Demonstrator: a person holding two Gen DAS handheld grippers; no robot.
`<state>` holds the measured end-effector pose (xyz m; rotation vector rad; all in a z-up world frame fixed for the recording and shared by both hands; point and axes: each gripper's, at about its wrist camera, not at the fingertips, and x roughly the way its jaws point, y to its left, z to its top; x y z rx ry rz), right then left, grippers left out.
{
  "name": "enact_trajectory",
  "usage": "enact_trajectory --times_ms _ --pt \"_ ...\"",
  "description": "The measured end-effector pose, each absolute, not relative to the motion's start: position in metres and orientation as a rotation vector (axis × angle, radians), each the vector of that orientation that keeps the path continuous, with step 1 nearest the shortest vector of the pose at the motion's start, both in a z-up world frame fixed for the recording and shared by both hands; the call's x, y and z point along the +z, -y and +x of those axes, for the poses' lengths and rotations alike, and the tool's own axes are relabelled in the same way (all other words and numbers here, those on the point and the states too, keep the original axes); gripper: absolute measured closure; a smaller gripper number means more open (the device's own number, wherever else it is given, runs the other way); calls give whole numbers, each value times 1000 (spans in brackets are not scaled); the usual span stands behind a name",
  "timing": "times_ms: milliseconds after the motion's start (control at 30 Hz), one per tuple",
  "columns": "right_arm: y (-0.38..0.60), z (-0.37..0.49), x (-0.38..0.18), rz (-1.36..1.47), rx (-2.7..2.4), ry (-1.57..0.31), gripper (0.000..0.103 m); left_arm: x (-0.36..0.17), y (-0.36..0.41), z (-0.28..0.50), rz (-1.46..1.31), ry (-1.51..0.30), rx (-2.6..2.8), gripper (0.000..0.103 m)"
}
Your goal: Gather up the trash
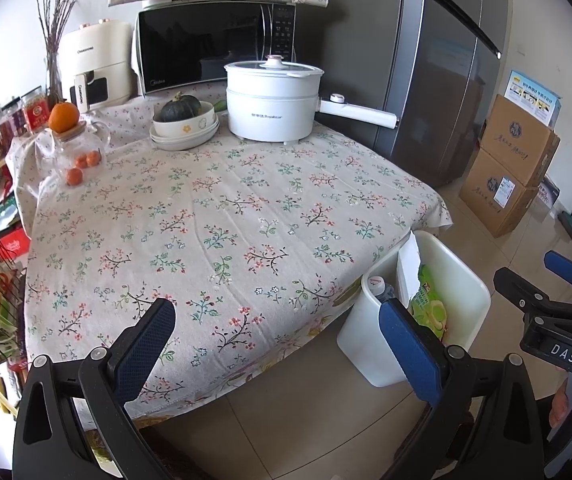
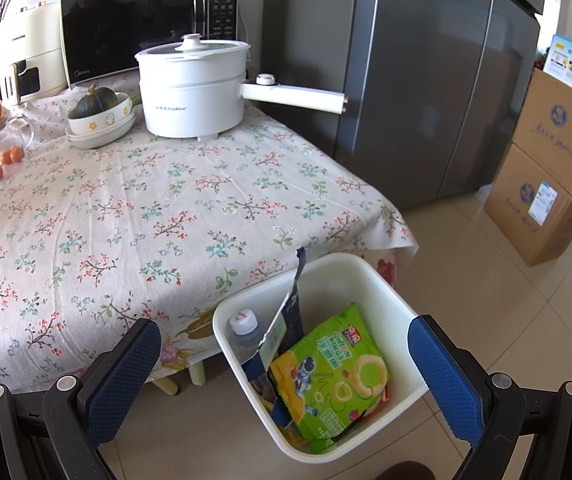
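Both grippers are being held with jaws spread wide and empty above the near edge of the floral-clothed tabletop, the left gripper over the cloth and the right gripper over the white bin standing on the floor just beside the table corner. The trash is being shown already inside the bin: a green snack bag, a torn dark wrapper and a capped bottle. No loose litter is being seen on the cloth, so the collecting is being judged largely done. Any remaining sweep is best being made slowly, with the cooking pot and bowls being kept well clear.
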<state>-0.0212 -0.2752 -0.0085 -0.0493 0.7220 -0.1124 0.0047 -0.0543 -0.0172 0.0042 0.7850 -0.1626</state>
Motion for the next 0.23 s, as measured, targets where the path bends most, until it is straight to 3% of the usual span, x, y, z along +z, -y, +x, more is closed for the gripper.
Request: enact_trajectory --times_ms 233 --pt "276 -22 -11 -51 -114 -724 1 -14 52 4 -4 -771 -163 0"
